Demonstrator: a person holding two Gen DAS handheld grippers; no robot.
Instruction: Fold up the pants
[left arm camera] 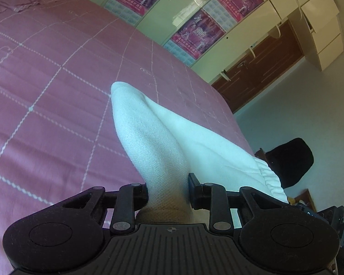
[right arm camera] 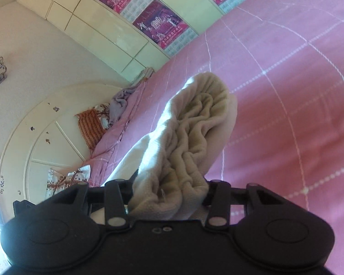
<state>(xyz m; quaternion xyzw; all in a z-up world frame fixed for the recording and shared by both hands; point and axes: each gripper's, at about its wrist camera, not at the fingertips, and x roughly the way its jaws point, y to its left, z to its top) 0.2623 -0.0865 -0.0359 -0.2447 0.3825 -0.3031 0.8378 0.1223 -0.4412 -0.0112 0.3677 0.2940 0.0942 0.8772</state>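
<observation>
The white pants [left arm camera: 149, 133] hang lifted above the pink checked bedspread [left arm camera: 45, 80]. In the left wrist view my left gripper [left arm camera: 167, 190] is shut on a fold of the smooth white cloth, and a gathered elastic edge [left arm camera: 268, 178] trails to the right. In the right wrist view my right gripper [right arm camera: 169, 190] is shut on a thick, wrinkled bunch of the same pants [right arm camera: 195, 119], cream and fleecy on this side, held above the bedspread [right arm camera: 286, 91]. The fingertips are mostly buried in cloth in both views.
A wardrobe with purple posters [left arm camera: 195, 34] runs along the bed's far side. A dark object [left arm camera: 291, 160] sits on the pale floor [left arm camera: 298, 105] off the bed's corner. A white curved headboard [right arm camera: 34, 137], patterned pillows [right arm camera: 89, 126] and crumpled bedding [left arm camera: 23, 0] lie at the bed's head.
</observation>
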